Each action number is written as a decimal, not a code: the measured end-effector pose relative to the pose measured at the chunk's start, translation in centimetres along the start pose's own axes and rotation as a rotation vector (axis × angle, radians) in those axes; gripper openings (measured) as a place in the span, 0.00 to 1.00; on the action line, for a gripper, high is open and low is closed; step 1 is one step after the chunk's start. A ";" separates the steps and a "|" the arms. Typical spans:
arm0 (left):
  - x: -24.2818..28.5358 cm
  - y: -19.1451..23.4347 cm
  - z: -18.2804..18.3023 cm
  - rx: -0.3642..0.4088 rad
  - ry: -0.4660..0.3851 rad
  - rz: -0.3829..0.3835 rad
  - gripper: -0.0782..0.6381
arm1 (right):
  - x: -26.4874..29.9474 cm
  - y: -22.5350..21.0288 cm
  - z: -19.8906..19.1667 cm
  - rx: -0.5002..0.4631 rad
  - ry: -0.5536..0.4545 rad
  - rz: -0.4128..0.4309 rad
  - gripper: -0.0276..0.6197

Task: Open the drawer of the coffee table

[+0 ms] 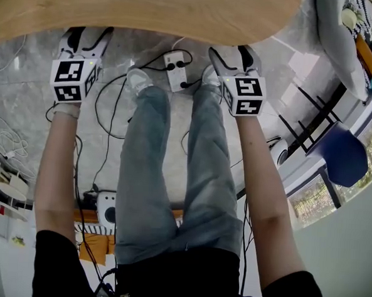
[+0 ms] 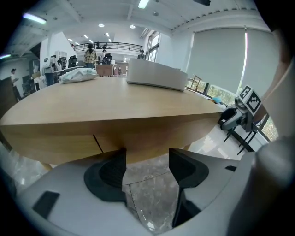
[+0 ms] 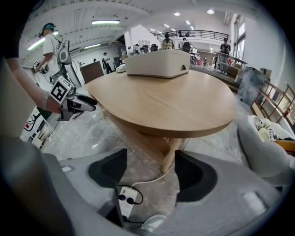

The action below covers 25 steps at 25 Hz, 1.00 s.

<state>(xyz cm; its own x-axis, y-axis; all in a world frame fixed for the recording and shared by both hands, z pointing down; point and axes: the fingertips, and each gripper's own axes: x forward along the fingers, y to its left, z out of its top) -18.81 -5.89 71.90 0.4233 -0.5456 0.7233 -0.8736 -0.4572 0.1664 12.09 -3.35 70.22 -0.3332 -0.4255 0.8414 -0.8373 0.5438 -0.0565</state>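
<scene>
Your left gripper (image 1: 86, 37) sits at the near edge of the coffee table (image 1: 150, 11), jaws spread wide with only floor showing between them. In the left gripper view, the wood band (image 2: 147, 146) under the tabletop lies just ahead of that gripper, and a slanted dark seam (image 2: 97, 143) cuts through it. That seam is probably one side of the drawer front. No handle or knob shows, so expect to hook the band's lower lip. Bring the jaws in low, slip one pad (image 2: 184, 168) beneath the lip, close firmly, then pull straight toward your knees rather than upward.

A power strip (image 1: 177, 69) with its cables lies on the floor between your feet; keep clear of it.

Your right gripper (image 1: 232, 53) is equally wide open and empty, aimed at the table leg (image 3: 170, 159). Rest it on the tabletop to steady the table, since the white box (image 3: 156, 62) on top could slide if it jerks.
</scene>
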 end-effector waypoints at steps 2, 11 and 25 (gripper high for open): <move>0.0 -0.2 0.0 0.000 -0.009 -0.011 0.51 | 0.6 -0.1 0.0 0.003 -0.004 -0.001 0.54; 0.1 -0.8 0.2 -0.018 -0.029 -0.021 0.51 | 1.5 -0.6 0.6 0.017 -0.036 0.007 0.54; 0.1 1.8 -0.3 -0.117 -0.019 0.091 0.51 | 1.8 -0.4 1.3 0.014 -0.041 0.024 0.54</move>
<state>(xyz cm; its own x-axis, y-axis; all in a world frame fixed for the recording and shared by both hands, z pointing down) -20.44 -6.53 72.46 0.3449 -0.5948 0.7261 -0.9300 -0.3213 0.1785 11.25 -5.21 71.05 -0.3709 -0.4421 0.8167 -0.8348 0.5440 -0.0846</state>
